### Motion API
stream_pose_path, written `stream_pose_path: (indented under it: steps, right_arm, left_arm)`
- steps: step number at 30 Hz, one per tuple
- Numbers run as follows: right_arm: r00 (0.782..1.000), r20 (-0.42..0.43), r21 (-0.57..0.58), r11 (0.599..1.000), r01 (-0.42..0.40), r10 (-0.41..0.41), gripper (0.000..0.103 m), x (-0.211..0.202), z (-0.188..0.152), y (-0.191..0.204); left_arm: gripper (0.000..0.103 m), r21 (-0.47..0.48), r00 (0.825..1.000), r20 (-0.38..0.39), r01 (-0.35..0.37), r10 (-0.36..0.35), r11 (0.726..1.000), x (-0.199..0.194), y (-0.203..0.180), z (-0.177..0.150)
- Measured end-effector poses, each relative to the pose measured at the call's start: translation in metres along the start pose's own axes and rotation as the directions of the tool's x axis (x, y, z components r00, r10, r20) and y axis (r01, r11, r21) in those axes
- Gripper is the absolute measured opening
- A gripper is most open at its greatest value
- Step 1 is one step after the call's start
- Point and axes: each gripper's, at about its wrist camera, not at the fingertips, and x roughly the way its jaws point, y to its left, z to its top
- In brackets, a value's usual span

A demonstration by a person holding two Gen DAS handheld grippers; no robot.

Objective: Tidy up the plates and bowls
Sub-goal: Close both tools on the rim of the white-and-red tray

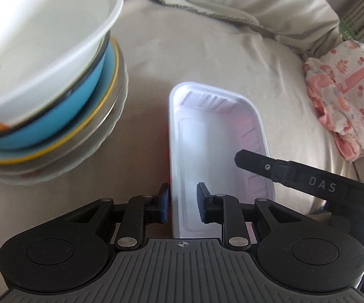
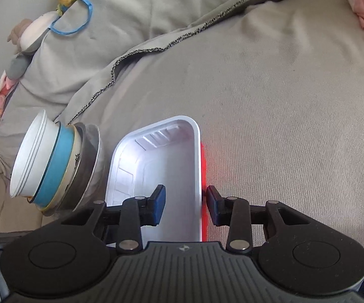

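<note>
A white foam tray point(image 1: 214, 139) lies on a beige sheet; it also shows in the right wrist view point(image 2: 161, 156). My left gripper point(image 1: 182, 204) is open, its fingers astride the tray's left rim. My right gripper point(image 2: 185, 207) is open, its fingers astride the tray's right rim. A red edge point(image 2: 203, 176) shows under that rim. Left of the tray stands a stack point(image 1: 55, 96) of a white bowl, a blue bowl and plates, which also shows in the right wrist view point(image 2: 55, 166). The right gripper's finger point(image 1: 282, 169) reaches over the tray.
The beige sheet point(image 1: 207, 50) covers a soft bed-like surface with folds at the back. A pink patterned cloth point(image 1: 345, 96) lies at the right. A soft toy with a blue band point(image 2: 63, 12) lies at the far left in the right wrist view.
</note>
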Motion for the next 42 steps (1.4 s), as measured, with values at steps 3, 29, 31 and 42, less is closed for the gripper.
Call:
stream_pose_path:
  steps: [3, 29, 31, 42]
  right_arm:
    - [1.000, 0.010, 0.023, 1.000, -0.011, 0.011, 0.036, -0.003, 0.003, -0.004]
    - [1.000, 0.000, 0.032, 0.999, -0.014, 0.014, 0.036, 0.005, 0.000, -0.006]
    - [1.000, 0.001, 0.034, 0.999, -0.015, 0.014, 0.036, 0.004, 0.000, -0.008]
    - [1.000, -0.009, 0.014, 1.000, -0.012, 0.013, 0.036, 0.005, -0.003, -0.004]
  left_arm:
    - [0.026, -0.012, 1.000, 0.015, 0.018, -0.018, 1.000, -0.003, 0.001, 0.005]
    - [0.025, -0.088, 1.000, -0.018, -0.019, 0.017, 0.996, 0.009, 0.017, 0.000]
    - [0.025, -0.084, 1.000, -0.002, -0.021, 0.020, 0.996, 0.008, 0.015, 0.001]
    - [0.023, -0.036, 1.000, 0.006, -0.028, 0.028, 0.999, 0.015, 0.006, 0.004]
